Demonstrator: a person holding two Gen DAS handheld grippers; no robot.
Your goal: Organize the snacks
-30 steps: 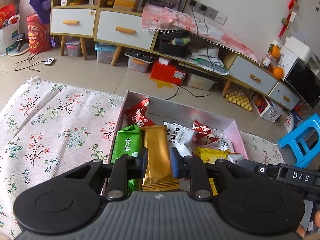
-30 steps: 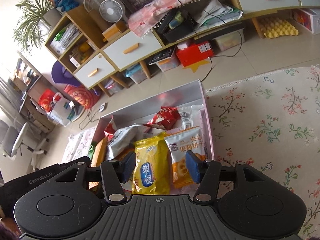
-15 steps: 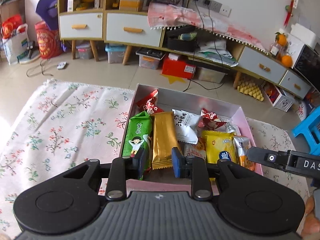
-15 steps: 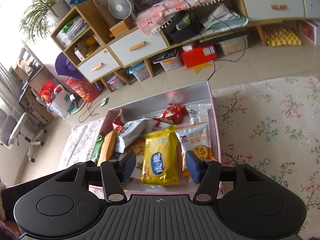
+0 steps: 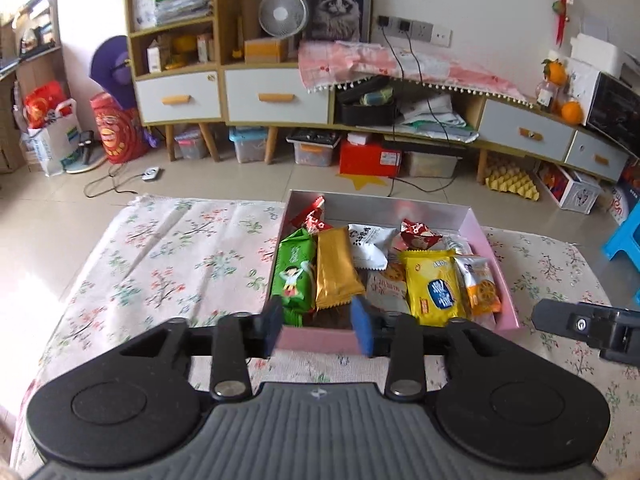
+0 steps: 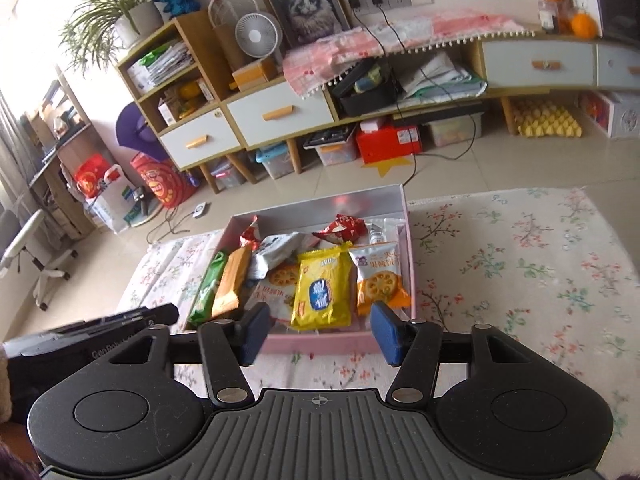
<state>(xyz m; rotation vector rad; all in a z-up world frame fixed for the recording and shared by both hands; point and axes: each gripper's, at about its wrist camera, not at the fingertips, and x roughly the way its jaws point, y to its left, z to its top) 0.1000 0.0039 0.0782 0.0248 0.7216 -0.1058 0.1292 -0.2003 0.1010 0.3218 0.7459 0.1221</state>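
Observation:
A pink box [image 5: 320, 338] sits on a floral cloth and holds several snack packs: a green pack [image 5: 294, 276], a gold bar [image 5: 336, 268], a white pack [image 5: 370, 246], a yellow pack [image 5: 434, 290], an orange cracker pack [image 5: 480, 286] and red packs [image 5: 418, 234]. My left gripper [image 5: 318, 324] is open and empty, just before the box's near wall. My right gripper [image 6: 320, 334] is open and empty, also in front of the near wall [image 6: 320, 342], with the yellow pack [image 6: 322, 290] beyond it.
The floral cloth [image 5: 180, 256] spreads left of the box and also right of it [image 6: 520, 264]. Beyond the table edge are tiled floor, low cabinets [image 5: 276, 98], a red box [image 5: 370, 158] and a blue stool [image 5: 626, 236]. The right gripper's body [image 5: 588, 326] shows at the right.
Both grippers have pulled back and up from over the box to in front of its near wall. Both stay open and empty. The snacks have not moved.

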